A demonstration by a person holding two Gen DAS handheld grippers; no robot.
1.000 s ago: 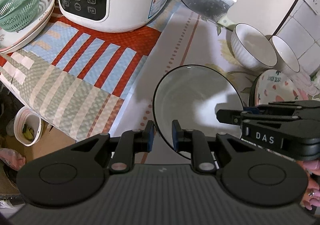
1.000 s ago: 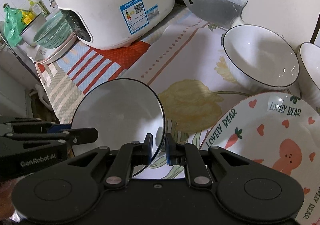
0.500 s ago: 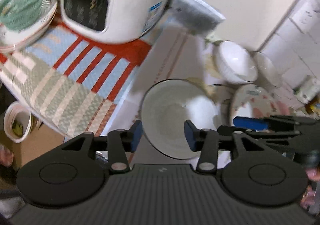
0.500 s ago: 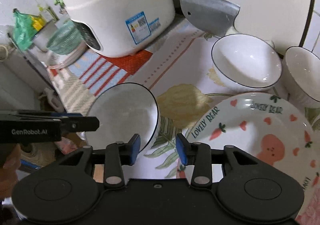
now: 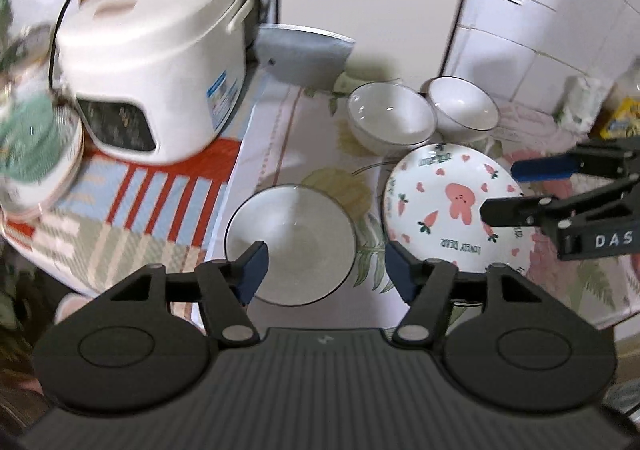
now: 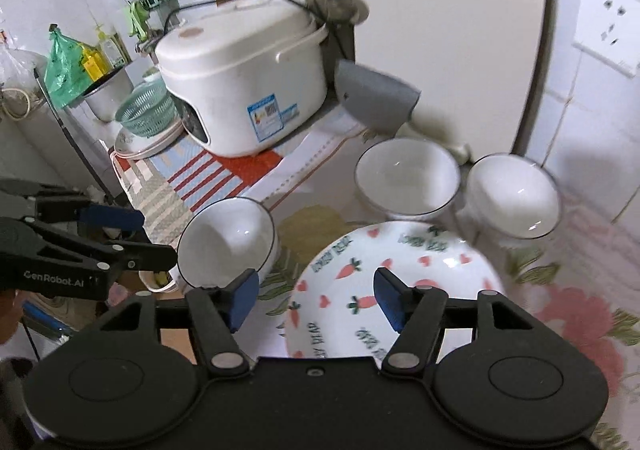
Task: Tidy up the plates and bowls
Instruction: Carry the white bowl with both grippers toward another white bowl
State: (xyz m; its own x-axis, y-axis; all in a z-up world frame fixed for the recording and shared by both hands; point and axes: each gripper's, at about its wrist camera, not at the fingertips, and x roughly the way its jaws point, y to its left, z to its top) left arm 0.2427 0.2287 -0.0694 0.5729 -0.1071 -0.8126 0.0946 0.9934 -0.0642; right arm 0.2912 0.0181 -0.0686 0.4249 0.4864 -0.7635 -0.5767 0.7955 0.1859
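A white bowl with a dark rim [image 5: 294, 242] [image 6: 228, 240] sits on the counter near its front edge. A bunny and carrot plate [image 5: 452, 202] [image 6: 384, 290] lies to its right. Two more white bowls [image 5: 390, 116] [image 5: 464, 106] [image 6: 408, 174] [image 6: 514, 196] stand behind them by the wall. My left gripper [image 5: 326, 268] is open, raised above and in front of the near bowl. My right gripper [image 6: 316, 296] is open, above the plate's near edge. Both are empty.
A white rice cooker [image 5: 156, 62] [image 6: 248, 74] stands at the back left on a striped mat. A cleaver [image 5: 304, 54] [image 6: 376, 98] leans on the wall. A green colander [image 6: 146, 110] sits on plates at far left. A wall socket [image 6: 610, 30] is at right.
Both grippers have opened and let go of the near bowl, which now rests on the counter. Both have lifted up and back, so more of the counter shows.
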